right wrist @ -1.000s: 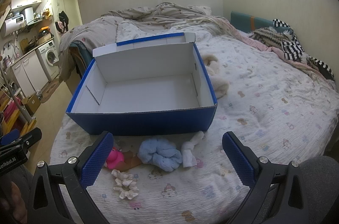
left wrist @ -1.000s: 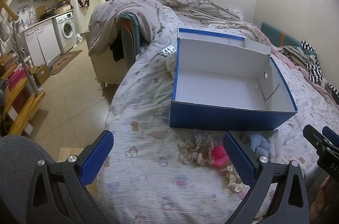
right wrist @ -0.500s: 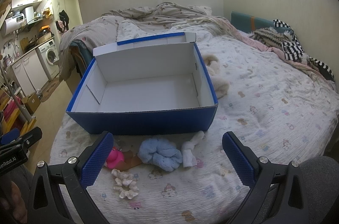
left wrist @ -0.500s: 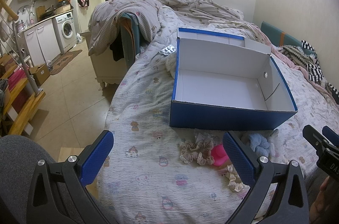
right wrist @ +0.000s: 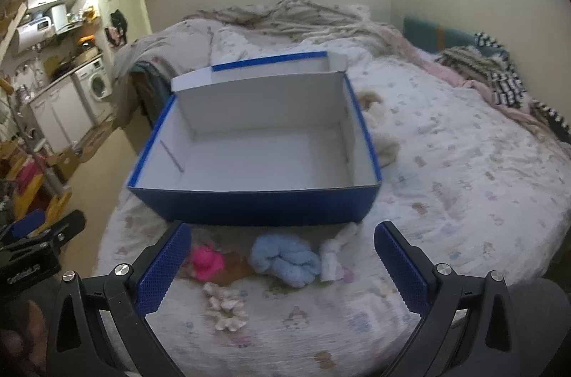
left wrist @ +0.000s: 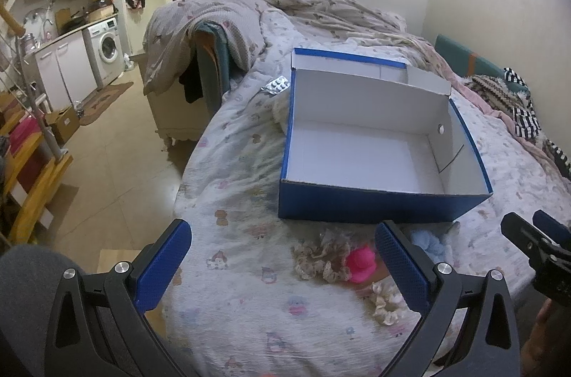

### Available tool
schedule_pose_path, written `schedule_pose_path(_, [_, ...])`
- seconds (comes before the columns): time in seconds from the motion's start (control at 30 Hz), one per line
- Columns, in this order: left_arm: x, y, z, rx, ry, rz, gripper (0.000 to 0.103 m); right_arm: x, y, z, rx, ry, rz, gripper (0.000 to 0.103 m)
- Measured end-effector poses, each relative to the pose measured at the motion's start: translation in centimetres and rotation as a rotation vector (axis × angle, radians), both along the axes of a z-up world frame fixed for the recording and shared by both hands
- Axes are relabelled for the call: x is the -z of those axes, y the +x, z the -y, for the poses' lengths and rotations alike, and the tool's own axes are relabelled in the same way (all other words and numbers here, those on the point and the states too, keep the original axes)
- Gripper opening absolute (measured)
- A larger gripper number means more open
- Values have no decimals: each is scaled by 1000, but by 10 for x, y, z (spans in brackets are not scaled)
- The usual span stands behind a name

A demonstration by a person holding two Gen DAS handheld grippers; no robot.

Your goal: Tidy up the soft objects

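An empty blue box with a white inside lies on the bed. In front of it lie soft items: a beige frilly scrunchie, a pink piece, a cream scrunchie, a light blue fluffy piece and a small white cloth. My left gripper hovers open above the near bed edge, holding nothing. My right gripper is open too, its fingers either side of the pink and blue pieces, above them. The right gripper's tip shows in the left wrist view.
A crumpled duvet covers the far end of the bed. A blister pack and a beige fluffy item lie beside the box. Striped clothing sits at the right. Tiled floor, cabinets and a washing machine lie to the left.
The right wrist view has shifted a little and is now blurred by motion. The left gripper and the objects have not visibly moved.
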State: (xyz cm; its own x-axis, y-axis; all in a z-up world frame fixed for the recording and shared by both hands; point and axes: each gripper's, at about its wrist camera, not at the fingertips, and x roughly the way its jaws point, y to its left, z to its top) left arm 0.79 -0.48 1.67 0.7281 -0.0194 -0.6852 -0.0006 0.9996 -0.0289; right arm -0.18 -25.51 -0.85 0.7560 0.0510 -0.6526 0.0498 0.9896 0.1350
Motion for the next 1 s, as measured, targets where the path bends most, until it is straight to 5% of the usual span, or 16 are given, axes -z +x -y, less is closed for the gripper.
schedule_pose_path(0.37, [2, 64, -4, -20, 29, -193, 103, -6, 48, 9, -125, 101, -143, 103])
schedule_pose_path(0.7, [78, 108, -21, -51, -86, -504, 103, 41, 83, 25, -111, 164, -298, 103])
schedule_pose_path(1.0, [162, 118, -3, 8, -134, -707, 73, 79, 85, 46, -34, 222, -390, 103])
